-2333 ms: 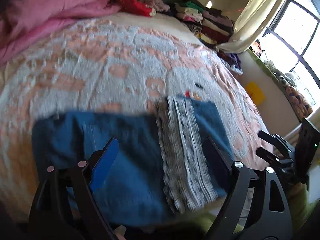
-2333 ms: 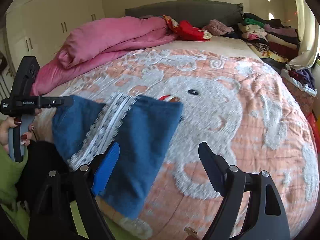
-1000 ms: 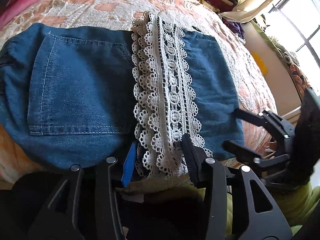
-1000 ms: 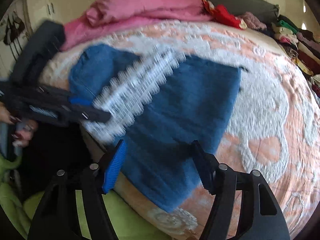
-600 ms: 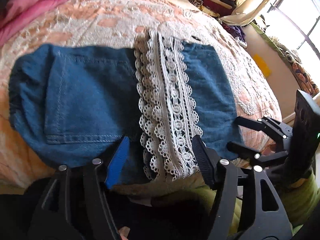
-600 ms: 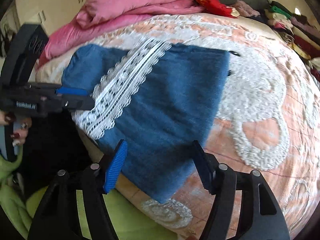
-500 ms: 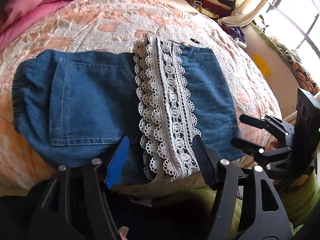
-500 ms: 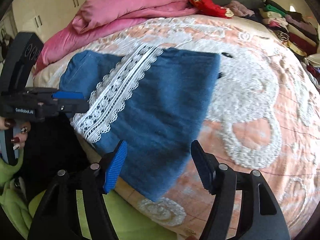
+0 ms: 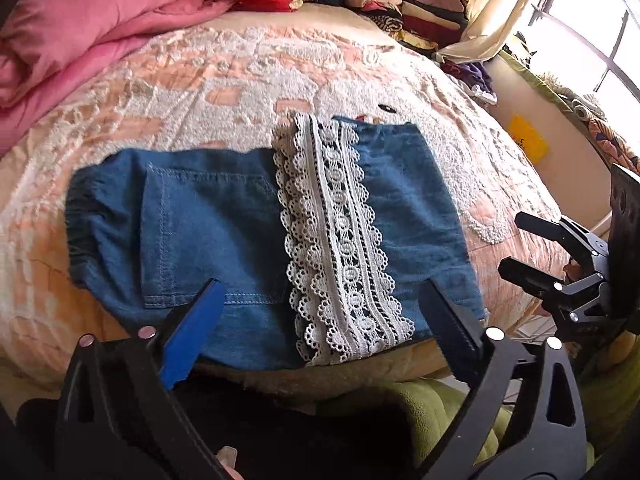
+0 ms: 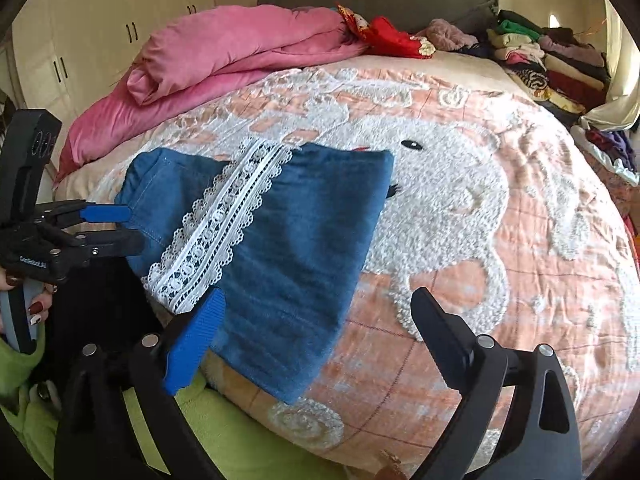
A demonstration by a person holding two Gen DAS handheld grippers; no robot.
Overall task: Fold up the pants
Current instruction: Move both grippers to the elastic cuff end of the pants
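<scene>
The folded blue denim pants (image 9: 224,220) lie flat near the front edge of the bed, a white lace band (image 9: 340,240) running across the top fold. My left gripper (image 9: 320,300) hovers just above their near edge. Its jaws are opening wide, and no pad touches the cloth. My right gripper (image 10: 316,300) hangs over the right end of the pants (image 10: 304,220), jaws also opening, nothing pressed between them. Each gripper shows in the other's view: the right gripper (image 9: 514,242) off the pants' right side, the left gripper (image 10: 132,228) at their left end.
A peach and white bedspread (image 9: 240,72) covers the bed. A pink duvet (image 10: 224,48) is bunched at the far left, with red cloth (image 10: 392,36) and stacks of folded clothes (image 10: 552,60) along the head and right side. A person's green sleeve (image 10: 24,360) shows at the near edge.
Both grippers have lifted and drawn back from the pants' near edge while their jaws widened. The pants, laid down earlier, now rest still on the bed.
</scene>
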